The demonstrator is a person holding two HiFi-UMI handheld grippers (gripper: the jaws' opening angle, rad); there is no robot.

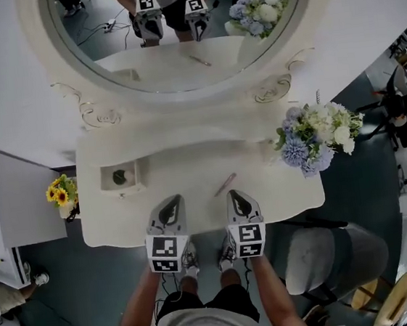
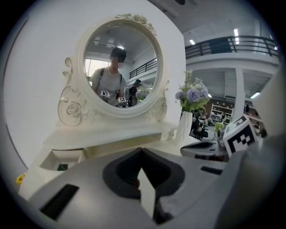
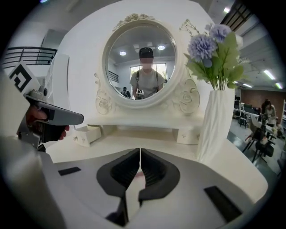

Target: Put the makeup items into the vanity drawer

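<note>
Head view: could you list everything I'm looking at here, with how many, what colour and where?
vanity table: one, cream, centre
mirror: one, oval, cream frame, at the table's back
drawer: one, cream, open, table's left side
dark item: one, inside the drawer
pink makeup stick: one, lying on the tabletop just ahead of the right gripper
bouquet: one, blue and white, table's right end
sunflowers: one bunch, yellow, left of the table
stool: one, grey, lower right
left gripper: grey, jaws together, empty
right gripper: grey, jaws together, empty
</note>
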